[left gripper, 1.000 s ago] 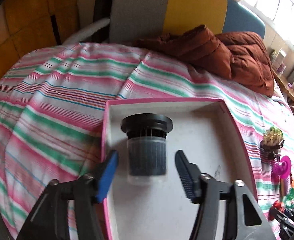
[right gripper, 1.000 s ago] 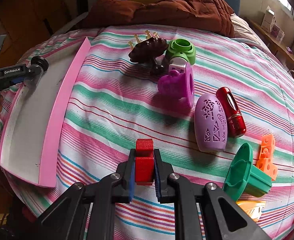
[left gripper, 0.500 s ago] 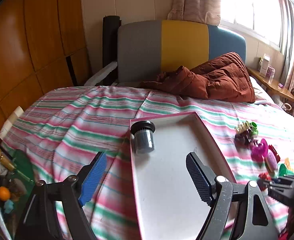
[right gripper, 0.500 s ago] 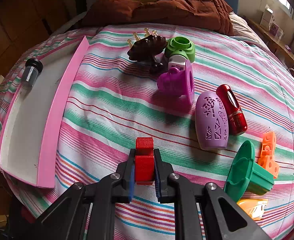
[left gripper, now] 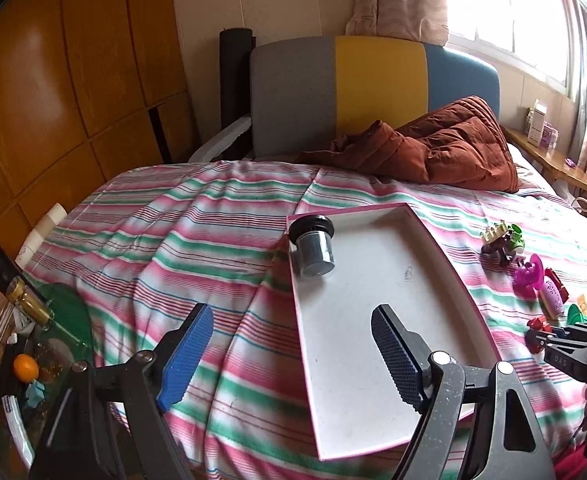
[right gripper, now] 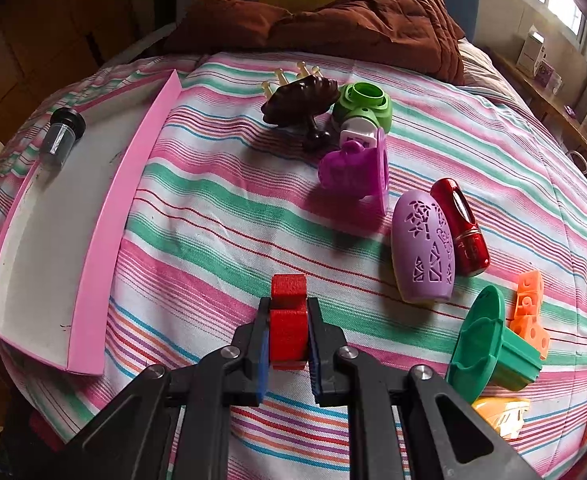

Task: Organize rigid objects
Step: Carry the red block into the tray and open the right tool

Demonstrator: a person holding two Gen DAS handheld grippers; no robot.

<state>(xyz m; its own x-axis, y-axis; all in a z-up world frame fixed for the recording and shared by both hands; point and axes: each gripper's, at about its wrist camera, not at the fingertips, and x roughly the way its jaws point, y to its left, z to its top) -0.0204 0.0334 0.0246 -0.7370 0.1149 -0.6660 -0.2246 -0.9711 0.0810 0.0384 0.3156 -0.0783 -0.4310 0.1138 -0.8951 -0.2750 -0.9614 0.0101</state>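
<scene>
A pink-rimmed white tray (left gripper: pixel 429 236) lies on the striped bed, also in the right wrist view (right gripper: pixel 105 240). A black-capped grey canister (left gripper: pixel 313 246) lies in its far left corner, also in the right wrist view (right gripper: pixel 59 136). My left gripper (left gripper: pixel 293 344) is open and empty, pulled back above the tray's near end. My right gripper (right gripper: pixel 289 340) is shut on a red block (right gripper: pixel 288 316), just above the bedspread right of the tray; it also shows in the left wrist view (left gripper: pixel 541 332).
Loose toys lie on the bed: a brown piece (right gripper: pixel 299 98), a green ring (right gripper: pixel 363 108), a magenta piece (right gripper: pixel 353 168), a lilac pod (right gripper: pixel 423 246), a red capsule (right gripper: pixel 459 232), a teal funnel (right gripper: pixel 489 344), orange blocks (right gripper: pixel 529 312). A brown quilt (left gripper: pixel 433 148) lies by the headboard. Clutter sits beside the bed at left (left gripper: pixel 21 344).
My left gripper has drawn back and up from the canister, which stays lying in the tray. My right gripper has kept still, holding the red block.
</scene>
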